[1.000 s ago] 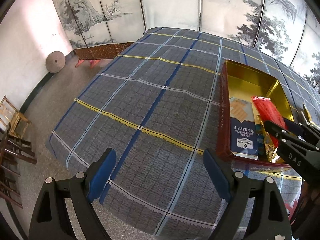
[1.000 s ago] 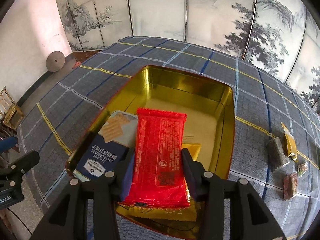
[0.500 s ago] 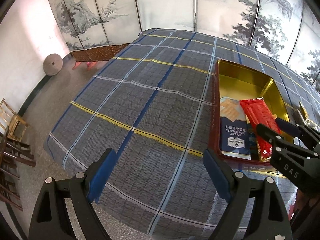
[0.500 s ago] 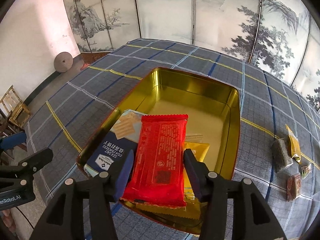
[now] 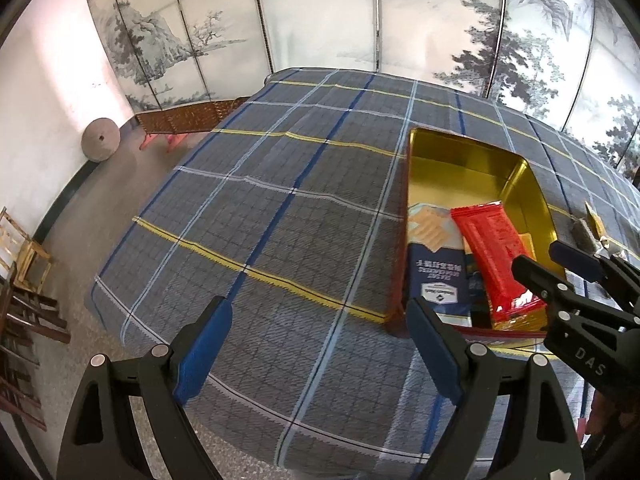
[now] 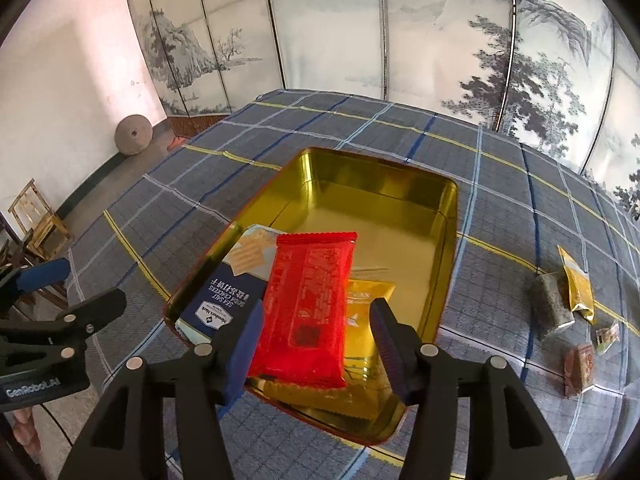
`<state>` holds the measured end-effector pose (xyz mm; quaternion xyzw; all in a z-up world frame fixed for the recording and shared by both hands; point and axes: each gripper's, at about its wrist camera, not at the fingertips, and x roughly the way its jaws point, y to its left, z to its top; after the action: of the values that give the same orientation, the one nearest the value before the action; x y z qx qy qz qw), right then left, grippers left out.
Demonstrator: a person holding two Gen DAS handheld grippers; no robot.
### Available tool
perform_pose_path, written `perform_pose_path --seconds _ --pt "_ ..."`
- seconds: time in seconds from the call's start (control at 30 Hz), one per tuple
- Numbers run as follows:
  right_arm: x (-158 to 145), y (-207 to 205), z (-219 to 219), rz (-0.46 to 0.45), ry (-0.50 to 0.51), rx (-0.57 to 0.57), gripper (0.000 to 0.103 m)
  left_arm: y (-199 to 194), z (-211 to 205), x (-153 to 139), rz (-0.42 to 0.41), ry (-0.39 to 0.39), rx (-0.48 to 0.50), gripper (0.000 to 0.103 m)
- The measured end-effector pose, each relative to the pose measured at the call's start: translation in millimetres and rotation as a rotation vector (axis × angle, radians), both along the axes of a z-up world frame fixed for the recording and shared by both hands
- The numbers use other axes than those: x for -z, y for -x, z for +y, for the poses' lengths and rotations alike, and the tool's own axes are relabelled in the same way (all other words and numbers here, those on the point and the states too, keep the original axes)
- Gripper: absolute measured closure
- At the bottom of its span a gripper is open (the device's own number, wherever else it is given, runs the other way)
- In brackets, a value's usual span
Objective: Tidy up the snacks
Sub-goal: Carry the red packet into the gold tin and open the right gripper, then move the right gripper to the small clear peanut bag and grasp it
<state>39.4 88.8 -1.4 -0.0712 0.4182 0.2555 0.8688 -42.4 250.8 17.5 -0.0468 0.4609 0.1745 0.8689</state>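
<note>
A gold tin [image 6: 450, 216] with a red outside stands on the plaid tablecloth [image 6: 500, 184]. In it lie a blue cracker box [image 6: 220, 300], a yellow packet [image 6: 366, 300] and, on top, a red snack packet [image 6: 308, 304]. My right gripper [image 6: 316, 344] is open just above the near end of the red packet, jaws apart from it. The tin [image 5: 452, 136], box [image 5: 434, 260] and red packet [image 5: 492, 252] also show in the left wrist view. My left gripper [image 5: 316, 348] is open and empty over the cloth left of the tin. Several loose snacks [image 6: 552, 304] lie right of the tin.
A painted folding screen [image 6: 380, 40] stands behind the table. Wooden chairs [image 5: 24, 252] and a round stone disc [image 5: 100, 140] are on the floor to the left. The table's near edge [image 5: 320, 464] runs below my left gripper.
My right gripper has opened and let go of the red packet, which now rests in the tin, and has drawn back a little. My left gripper has backed away slightly.
</note>
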Motion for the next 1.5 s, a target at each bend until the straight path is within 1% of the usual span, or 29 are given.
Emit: perform_pose_path --seconds 0.2,0.3,0.43,0.57,0.6,0.73,0.87,0.97,1.03,1.13,1.2,1.27,1.33,1.43,1.5 --pt "-10.5 3.0 -24.0 -0.031 -0.03 0.018 0.047 -4.8 -17.3 -3.7 -0.01 -0.003 0.032 0.017" --pt "-14.7 3.2 -44.7 -0.069 -0.015 0.046 0.047 -8.5 -28.6 -4.7 -0.009 -0.004 0.054 0.017" --pt "-15.5 -1.2 -83.9 -0.104 0.013 0.108 0.047 -13.9 -47.4 -6.7 -0.012 -0.006 0.097 0.016" --pt "-10.2 -12.8 -138.4 -0.121 0.052 0.214 0.047 -19.1 -65.1 -7.1 -0.01 -0.009 0.134 0.016" --pt "-8.6 -16.2 -148.5 -0.119 0.062 0.239 0.047 -20.4 -69.1 -7.0 -0.009 -0.008 0.142 0.016" --pt "1.5 -34.0 -212.7 -0.09 0.077 0.378 0.047 -26.5 -87.3 -6.5 -0.004 -0.007 0.174 0.016" --pt "14.0 -57.0 -269.2 -0.003 0.018 0.503 0.047 -34.1 -101.7 -5.2 0.003 -0.007 0.194 0.016" --pt "23.1 -72.8 -291.7 0.041 -0.014 0.559 0.047 -40.1 -112.1 -4.2 0.008 -0.01 0.21 0.016" --pt "28.2 -82.5 -298.6 0.071 -0.031 0.582 0.047 -42.6 -116.6 -3.6 0.01 -0.009 0.219 0.016" --pt "36.1 -95.9 -304.9 0.108 -0.054 0.624 0.055 -44.5 -121.6 -3.1 0.014 -0.009 0.227 0.016" --pt "43.2 -107.1 -307.3 0.147 -0.079 0.65 0.057 -45.5 -123.6 -2.6 0.018 -0.009 0.23 0.016" --pt "49.4 -116.6 -309.4 0.18 -0.07 0.69 0.065 -46.4 -125.3 -1.2 0.023 -0.007 0.231 0.016" --pt "54.2 -122.8 -309.6 0.203 -0.069 0.71 0.066 -47.7 -126.3 0.6 0.029 -0.007 0.232 0.016" --pt "60.8 -129.2 -307.6 0.216 -0.049 0.714 0.067 -49.9 -127.5 2.5 0.036 -0.005 0.234 0.016" --pt "61.4 -131.1 -301.7 0.186 -0.006 0.694 0.069 -52.4 -128.2 2.9 0.039 -0.005 0.234 0.016"
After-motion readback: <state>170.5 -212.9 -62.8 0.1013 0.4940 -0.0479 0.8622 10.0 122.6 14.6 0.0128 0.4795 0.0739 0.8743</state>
